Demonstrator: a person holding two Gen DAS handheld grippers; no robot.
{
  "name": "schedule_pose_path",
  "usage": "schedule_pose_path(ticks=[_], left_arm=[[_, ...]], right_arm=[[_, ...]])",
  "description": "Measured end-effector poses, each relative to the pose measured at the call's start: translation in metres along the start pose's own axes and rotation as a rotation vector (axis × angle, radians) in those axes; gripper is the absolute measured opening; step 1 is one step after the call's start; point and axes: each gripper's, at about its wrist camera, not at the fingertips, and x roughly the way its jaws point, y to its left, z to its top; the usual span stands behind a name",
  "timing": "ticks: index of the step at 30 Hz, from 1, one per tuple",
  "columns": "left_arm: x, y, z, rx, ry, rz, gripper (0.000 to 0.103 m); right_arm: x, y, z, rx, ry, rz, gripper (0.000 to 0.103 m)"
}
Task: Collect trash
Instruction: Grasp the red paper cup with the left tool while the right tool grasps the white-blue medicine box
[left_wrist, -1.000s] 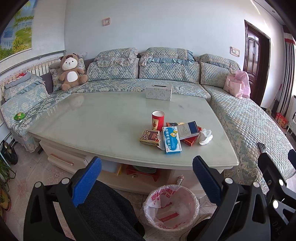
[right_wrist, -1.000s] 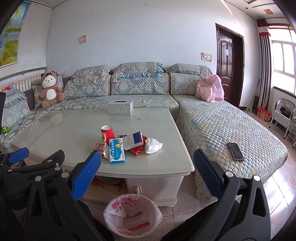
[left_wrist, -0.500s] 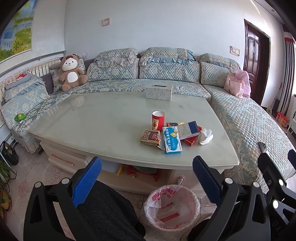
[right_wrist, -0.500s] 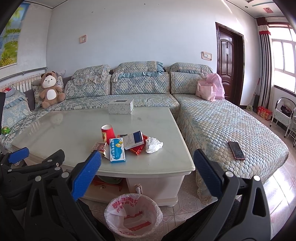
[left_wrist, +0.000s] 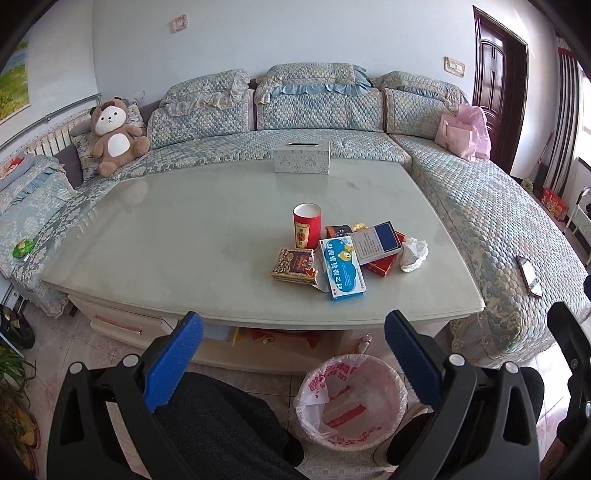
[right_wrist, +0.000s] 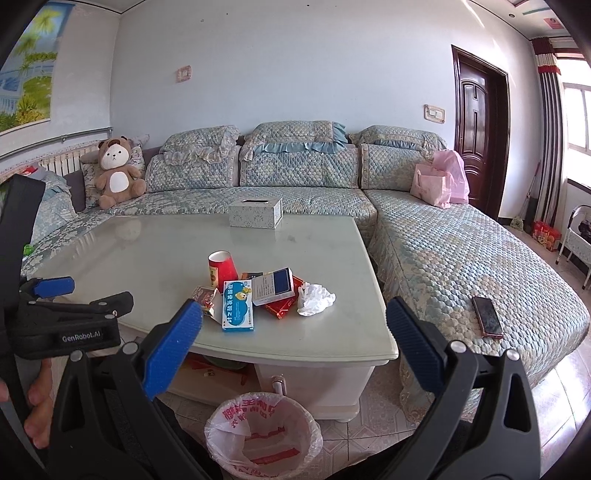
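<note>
A heap of trash lies near the front right of the glass table (left_wrist: 184, 229): a red paper cup (left_wrist: 306, 225), a brown patterned box (left_wrist: 293, 266), a blue medicine box (left_wrist: 341, 267), a white-and-navy box (left_wrist: 376, 242) on a red packet (left_wrist: 382, 264), and a crumpled white tissue (left_wrist: 413, 253). The same cup (right_wrist: 221, 267), blue box (right_wrist: 238, 304) and tissue (right_wrist: 314, 299) show in the right wrist view. A bin with a pink-printed liner (left_wrist: 351, 400) (right_wrist: 263, 435) stands on the floor before the table. My left gripper (left_wrist: 293, 362) and right gripper (right_wrist: 293, 349) hang open and empty, short of the table's front edge.
A tissue box (left_wrist: 301, 157) stands at the table's far edge. A quilted corner sofa (left_wrist: 480, 199) wraps around the table, with a teddy bear (left_wrist: 114, 136), pink bags (left_wrist: 463, 134) and a phone (right_wrist: 487, 315) on it. A dark trouser leg (left_wrist: 221, 428) fills the foreground.
Both views have drawn slightly closer to the table and the right gripper has risen a little. The trash and both open grippers are otherwise unchanged.
</note>
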Motion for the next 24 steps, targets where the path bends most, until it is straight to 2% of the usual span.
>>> schedule_pose_path(ticks=[6, 9, 14, 17, 21, 24], left_arm=[[0.039, 0.013, 0.054, 0.066, 0.104, -0.042, 0.097], [0.062, 0.016, 0.076, 0.090, 0.162, -0.062, 0.096], [0.103, 0.014, 0.105, 0.110, 0.259, -0.130, 0.096], [0.124, 0.009, 0.121, 0.138, 0.296, -0.145, 0.096], [0.150, 0.000, 0.136, 0.201, 0.336, -0.127, 0.096], [0.172, -0.007, 0.143, 0.255, 0.383, -0.149, 0.096]], right_arm=[[0.036, -0.011, 0.019, -0.116, 0.091, 0.040, 0.097], [0.052, -0.017, 0.029, -0.152, 0.129, 0.089, 0.097], [0.075, -0.026, 0.052, -0.214, 0.188, 0.277, 0.097], [0.092, -0.028, 0.063, -0.269, 0.220, 0.294, 0.097], [0.114, -0.025, 0.072, -0.350, 0.246, 0.296, 0.097], [0.129, -0.019, 0.074, -0.437, 0.279, 0.319, 0.097]])
